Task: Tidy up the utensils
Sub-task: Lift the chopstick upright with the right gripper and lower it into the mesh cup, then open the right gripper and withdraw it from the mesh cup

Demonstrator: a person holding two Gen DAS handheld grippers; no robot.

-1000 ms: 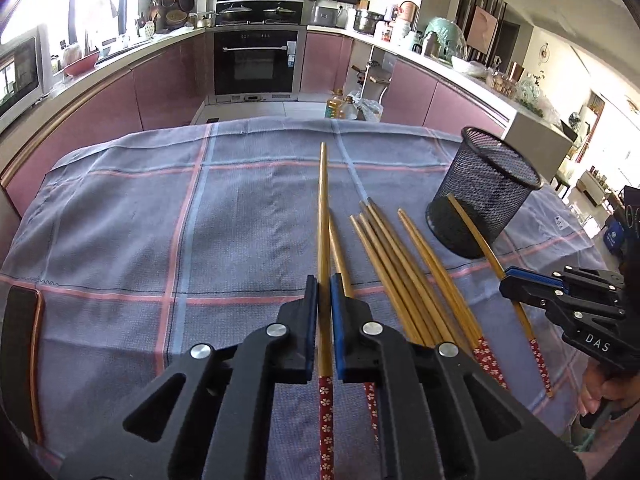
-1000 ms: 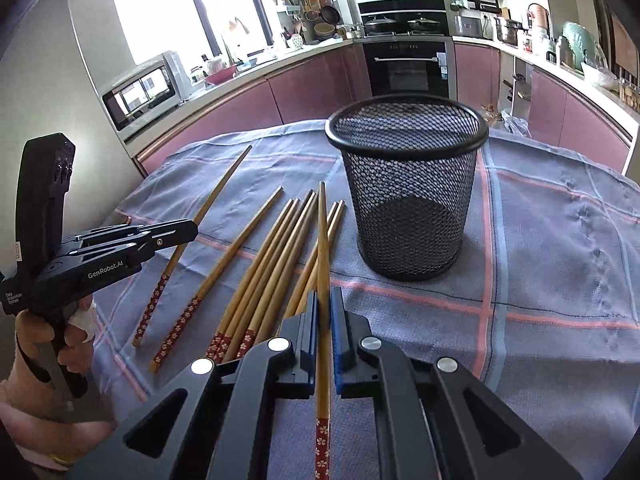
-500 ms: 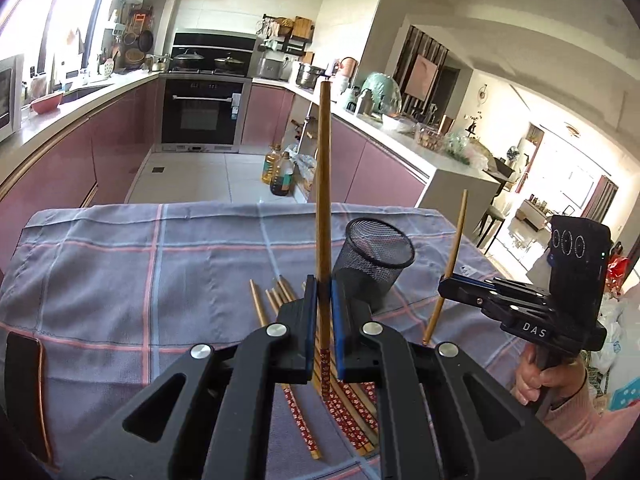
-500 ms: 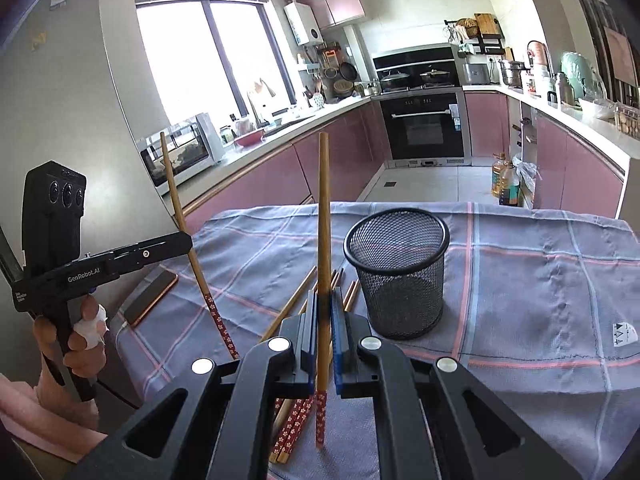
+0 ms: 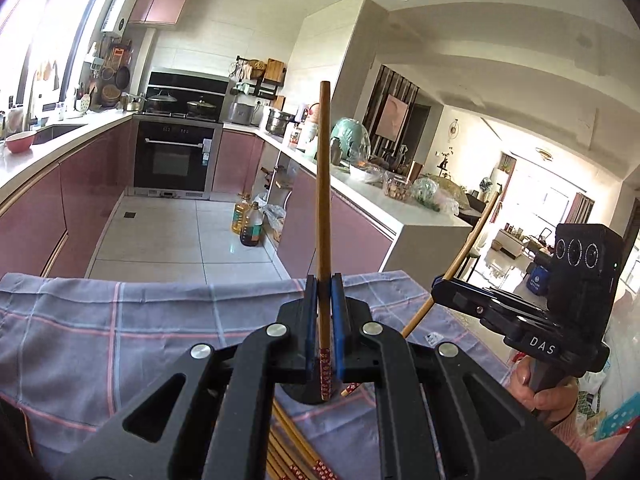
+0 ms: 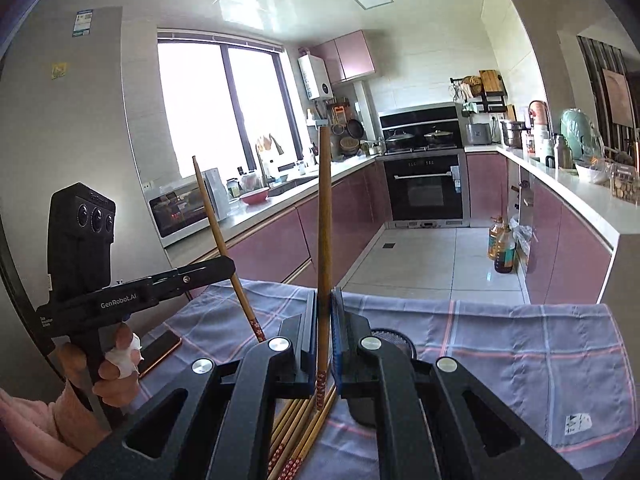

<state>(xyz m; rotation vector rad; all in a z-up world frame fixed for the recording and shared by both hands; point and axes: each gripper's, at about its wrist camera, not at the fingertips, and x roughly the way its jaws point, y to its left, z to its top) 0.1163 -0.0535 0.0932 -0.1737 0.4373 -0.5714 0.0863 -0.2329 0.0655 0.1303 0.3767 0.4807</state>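
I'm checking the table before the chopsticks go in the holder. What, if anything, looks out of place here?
A phone lies on the tablecloth near its left edge, not a utensil. The loose chopsticks lie in an untidy heap beside the mesh holder. Nothing looks spilled or broken.

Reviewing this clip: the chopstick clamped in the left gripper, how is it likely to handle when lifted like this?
Probably stiff: the chopstick stands straight above the left gripper with no sag. Likely light, since a narrow pinch near its patterned end carries it. Being thin and smooth, it may pivot or slip between the pads if bumped.
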